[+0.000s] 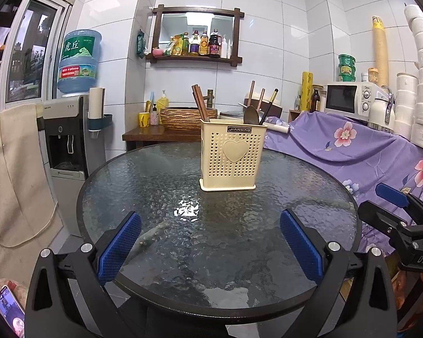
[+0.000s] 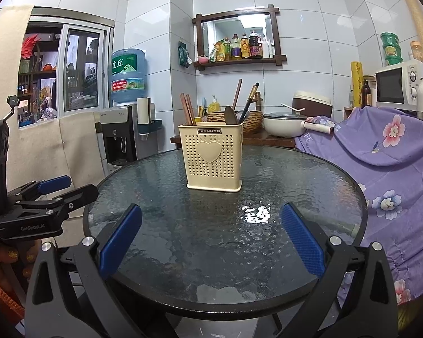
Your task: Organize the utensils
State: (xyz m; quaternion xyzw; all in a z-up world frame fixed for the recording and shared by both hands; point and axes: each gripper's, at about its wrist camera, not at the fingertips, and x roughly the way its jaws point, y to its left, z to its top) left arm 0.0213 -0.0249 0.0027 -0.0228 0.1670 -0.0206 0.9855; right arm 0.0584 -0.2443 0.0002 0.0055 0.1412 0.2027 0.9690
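Both the left gripper (image 1: 210, 242) and right gripper (image 2: 210, 240) hang empty, jaws apart; the light utensil caddy (image 1: 232, 159), probably full, could tip if nudged.

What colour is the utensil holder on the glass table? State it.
Cream-yellow utensil holder, perforated, with a raised heart; clearest in the right wrist view.

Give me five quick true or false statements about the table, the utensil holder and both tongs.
1. The cream utensil holder stands upright on the glass table. True.
2. The holder is empty. False: chopsticks and a spoon stand in it.
3. The left tongs are open. True.
4. The right tongs grip a spoon. False: they are open and empty.
5. Loose utensils lie on the table. False: only the holder shows on it.
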